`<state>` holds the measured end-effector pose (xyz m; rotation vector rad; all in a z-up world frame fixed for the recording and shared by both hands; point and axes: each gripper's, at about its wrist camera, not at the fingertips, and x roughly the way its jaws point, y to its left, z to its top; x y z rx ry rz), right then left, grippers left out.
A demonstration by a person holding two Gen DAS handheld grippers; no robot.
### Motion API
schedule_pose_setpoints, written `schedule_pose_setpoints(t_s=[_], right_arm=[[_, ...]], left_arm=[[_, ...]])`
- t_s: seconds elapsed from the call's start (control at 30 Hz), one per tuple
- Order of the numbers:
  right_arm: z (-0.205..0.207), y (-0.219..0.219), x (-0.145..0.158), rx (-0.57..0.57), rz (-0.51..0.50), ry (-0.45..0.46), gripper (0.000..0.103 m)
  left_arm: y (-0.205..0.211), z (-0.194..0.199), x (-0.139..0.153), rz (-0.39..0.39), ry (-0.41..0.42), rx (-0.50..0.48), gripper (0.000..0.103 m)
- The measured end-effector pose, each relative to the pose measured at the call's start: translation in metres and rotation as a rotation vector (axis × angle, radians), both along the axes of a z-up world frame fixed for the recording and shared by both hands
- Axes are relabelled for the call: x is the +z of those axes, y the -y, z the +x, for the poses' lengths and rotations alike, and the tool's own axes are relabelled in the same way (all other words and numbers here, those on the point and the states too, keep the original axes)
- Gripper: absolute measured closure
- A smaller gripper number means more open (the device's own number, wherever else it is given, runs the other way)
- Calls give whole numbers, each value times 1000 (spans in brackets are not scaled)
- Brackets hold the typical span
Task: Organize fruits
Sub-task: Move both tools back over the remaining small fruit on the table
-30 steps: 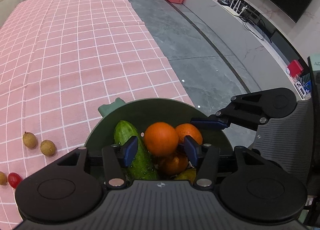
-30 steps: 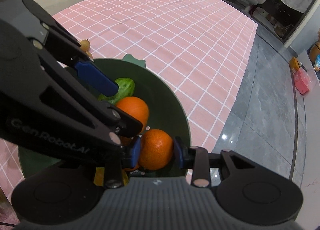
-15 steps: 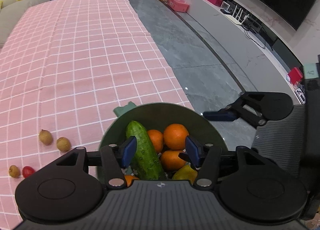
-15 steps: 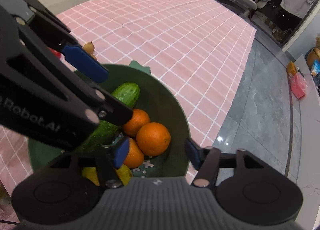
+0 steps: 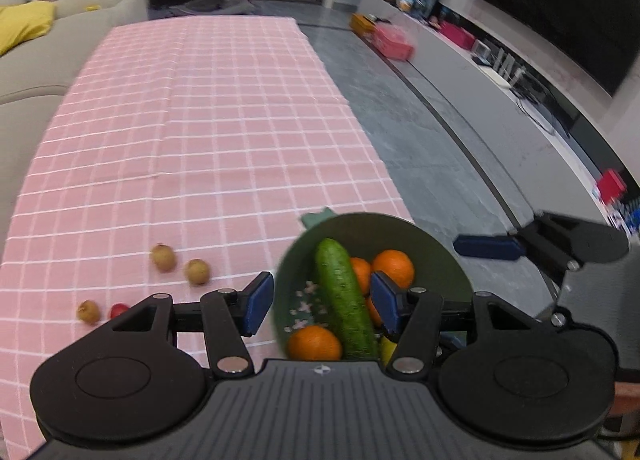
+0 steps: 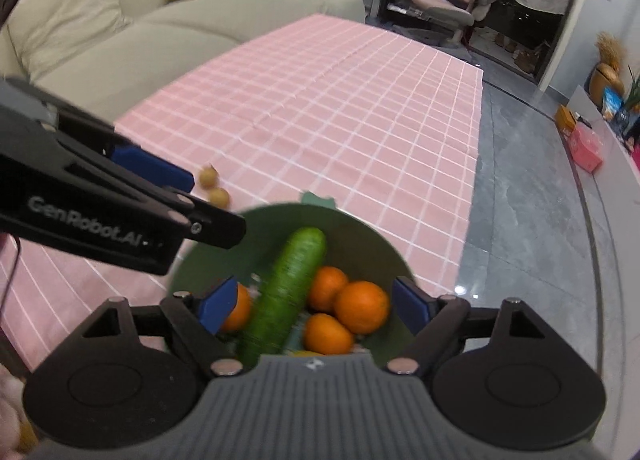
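Nearest the cameras, the left gripper [image 5: 318, 302] and right gripper [image 6: 316, 304] both hover with fingers spread wide, grasping nothing. Below them a dark green bowl [image 5: 400, 227] sits at the right edge of the pink checked tablecloth [image 5: 208, 131], holding a cucumber [image 6: 286, 292] and several oranges [image 6: 362, 312]. Farther left on the cloth lie small brown fruits [image 5: 196, 271] and one red fruit [image 5: 117, 310]. Beyond stands a beige sofa [image 6: 100, 31].

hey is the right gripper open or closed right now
Open. In the right wrist view the right gripper has its blue pads spread wide above the green bowl, clamping nothing; the oranges lie loose below.
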<state>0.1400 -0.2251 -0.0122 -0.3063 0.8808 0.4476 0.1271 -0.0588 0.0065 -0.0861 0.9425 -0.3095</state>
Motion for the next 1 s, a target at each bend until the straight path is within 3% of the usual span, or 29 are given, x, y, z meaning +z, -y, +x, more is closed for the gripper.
schedule_pose_setpoints(t_s=[0.23,0.43,0.7,1.0], right_arm=[[-13,-31,6,-40,122,8,22],[-20,-61,6,-33,169,10,22],[-20,-106,-1,35,166,8,22],[-12,-139,-19,150,95,6,27]], left_arm=[[-34,-19,12,4,55,79,37],[-76,-32,13,-38,56,187,37],[-127,-44,3,-71,49,309,37],[-159,-39,-19,-123,26,340,39]])
